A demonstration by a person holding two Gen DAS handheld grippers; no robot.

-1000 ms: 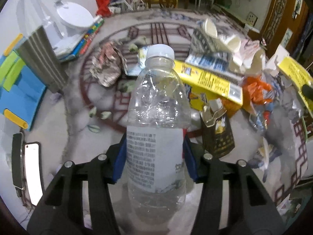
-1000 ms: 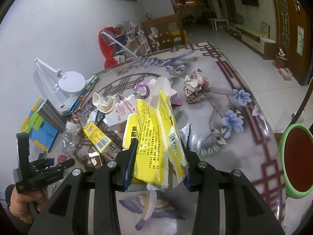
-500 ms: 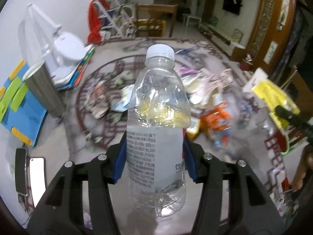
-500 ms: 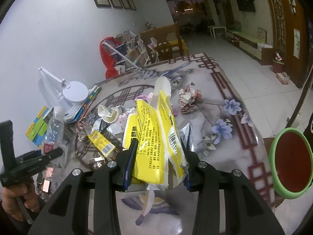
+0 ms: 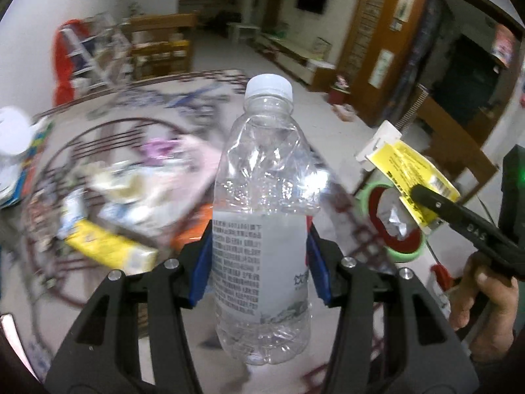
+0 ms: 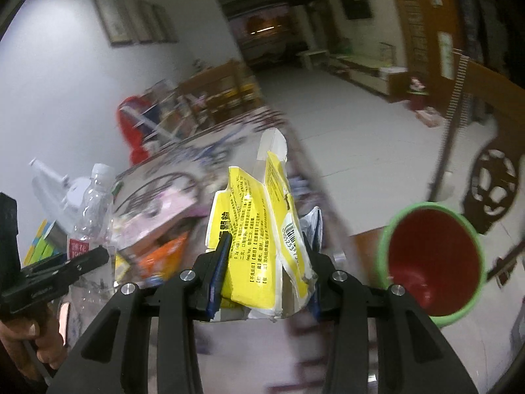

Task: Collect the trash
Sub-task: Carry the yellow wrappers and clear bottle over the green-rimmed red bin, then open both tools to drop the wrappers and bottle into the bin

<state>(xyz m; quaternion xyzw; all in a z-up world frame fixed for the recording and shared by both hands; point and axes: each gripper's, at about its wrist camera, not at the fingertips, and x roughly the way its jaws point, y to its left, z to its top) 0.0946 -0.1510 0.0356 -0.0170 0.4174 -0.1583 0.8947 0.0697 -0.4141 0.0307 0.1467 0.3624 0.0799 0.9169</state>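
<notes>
The green bin [image 5: 392, 226] with the red inside is the spot to look from, and in the left wrist view it sits to the right of the middle, past the edge of the patterned table [image 5: 108, 131]. Far to the left of the bin, on the table, lies a blurry heap of trash [image 5: 137, 193] with a long yellow box [image 5: 111, 249] at its near side. Closer to the bin, in the middle of the view, the left gripper [image 5: 259, 266] holds a clear plastic bottle [image 5: 262, 229] with a white cap, and its blue pads press on both sides of the label, so the bottle stands upright above the table. Right above the bin, the right gripper [image 5: 423, 193] reaches in from the right and pinches a squashed yellow carton [image 5: 407, 170], with a hand [image 5: 485, 298] holding its handle below. Something silver and crumpled shows inside the bin. In the right wrist view, far to the left of the bin [image 6: 430, 262], the left gripper [image 6: 95, 256] holds the bottle [image 6: 88, 210] up over the table [image 6: 157, 184], with a white lamp [image 6: 55, 190] behind it. Nearer the bin, in the middle, the right gripper [image 6: 265, 262] is closed tight on the yellow carton [image 6: 259, 223], which sticks up between its blue pads. The bin is just to the right of the carton and lower, on the floor side of the table, and its mouth is open toward the gripper.
</notes>
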